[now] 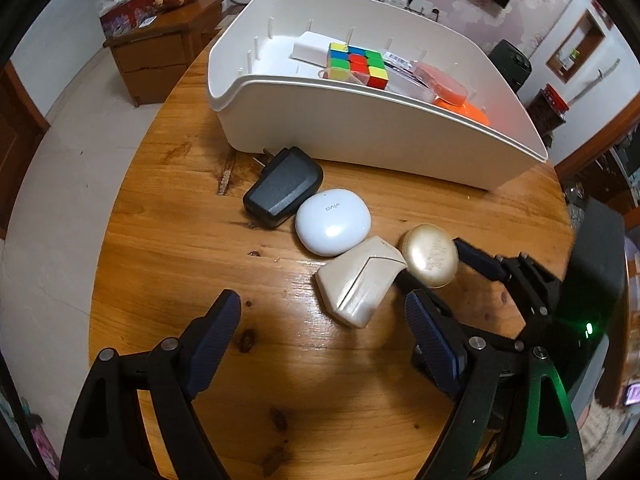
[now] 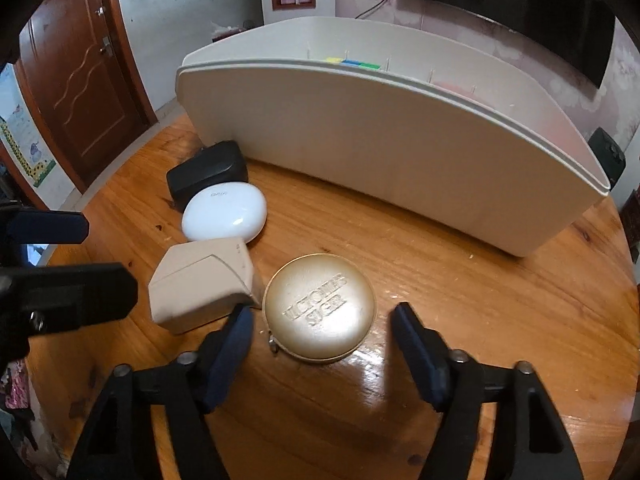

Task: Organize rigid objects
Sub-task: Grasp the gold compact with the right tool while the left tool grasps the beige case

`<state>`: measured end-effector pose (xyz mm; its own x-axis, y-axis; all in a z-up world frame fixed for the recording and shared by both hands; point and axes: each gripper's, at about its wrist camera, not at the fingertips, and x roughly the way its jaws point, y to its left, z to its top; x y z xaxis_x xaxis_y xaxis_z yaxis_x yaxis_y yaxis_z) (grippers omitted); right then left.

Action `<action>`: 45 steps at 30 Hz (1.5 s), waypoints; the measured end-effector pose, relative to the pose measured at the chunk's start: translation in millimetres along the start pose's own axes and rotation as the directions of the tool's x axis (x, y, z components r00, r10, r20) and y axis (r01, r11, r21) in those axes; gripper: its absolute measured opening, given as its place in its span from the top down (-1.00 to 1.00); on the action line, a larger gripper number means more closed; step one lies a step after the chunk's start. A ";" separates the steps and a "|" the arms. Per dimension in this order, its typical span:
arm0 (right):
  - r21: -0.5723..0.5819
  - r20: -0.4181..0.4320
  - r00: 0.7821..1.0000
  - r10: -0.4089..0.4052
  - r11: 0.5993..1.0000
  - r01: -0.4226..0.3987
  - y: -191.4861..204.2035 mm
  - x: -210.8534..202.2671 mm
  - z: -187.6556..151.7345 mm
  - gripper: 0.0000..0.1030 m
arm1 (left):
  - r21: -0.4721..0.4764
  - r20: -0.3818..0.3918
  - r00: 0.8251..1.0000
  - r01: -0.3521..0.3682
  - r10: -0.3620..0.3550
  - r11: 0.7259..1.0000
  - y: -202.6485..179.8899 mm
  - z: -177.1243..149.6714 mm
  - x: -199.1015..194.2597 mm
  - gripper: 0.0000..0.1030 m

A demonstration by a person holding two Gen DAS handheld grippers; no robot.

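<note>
In the middle of the right wrist picture, a round gold case (image 2: 320, 307) lies flat on the wooden table (image 2: 480, 300). The right gripper (image 2: 322, 328) points down at it, with one finger on each side. The fingers are apart and do not seem to press the case yet, though the left one is blurry, so it is hard to be sure. Just left of the gold case sits a beige box (image 2: 200, 280), touching it. Above that is a white egg-shaped case (image 2: 224, 216), then a black plug (image 2: 206, 172), all in a slanting row. A big white bin (image 2: 380, 140) stands across the top of the picture.

In the left wrist picture, the left gripper (image 1: 324, 328) hangs over the table with its fingers wide apart and nothing between them. The beige box lies just past its right finger. Inside the bin, at the top of this picture, sit a color cube (image 1: 358, 65), a white block (image 1: 310, 49) and an orange lid (image 1: 444, 86).
</note>
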<state>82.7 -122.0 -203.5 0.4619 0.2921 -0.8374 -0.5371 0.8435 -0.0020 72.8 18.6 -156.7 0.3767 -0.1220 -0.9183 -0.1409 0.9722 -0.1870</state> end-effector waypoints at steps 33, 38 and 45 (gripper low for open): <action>0.101 0.034 0.999 0.020 0.995 -0.023 -28.7 -26.9 -42.6 -0.08 | -0.562 -0.213 0.957 -0.283 0.195 0.777 -10.2 19.2 67.3 -0.68; 0.108 0.038 0.999 0.012 0.994 -0.016 -35.1 -32.1 -49.3 -0.08 | -0.573 -0.210 0.956 -0.291 0.206 0.766 -6.0 15.8 68.0 -0.66; 0.114 0.040 0.999 0.017 0.993 -0.022 -35.1 -30.2 -50.1 -0.08 | -0.556 -0.205 0.954 -0.298 0.220 0.776 -5.5 5.3 62.2 -0.31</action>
<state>52.3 -183.0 -205.5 0.4805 0.3245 -0.8147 -0.4627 0.8830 0.0788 101.8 6.7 -210.9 0.1405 0.0562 -0.9885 -0.7307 0.6796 -0.0652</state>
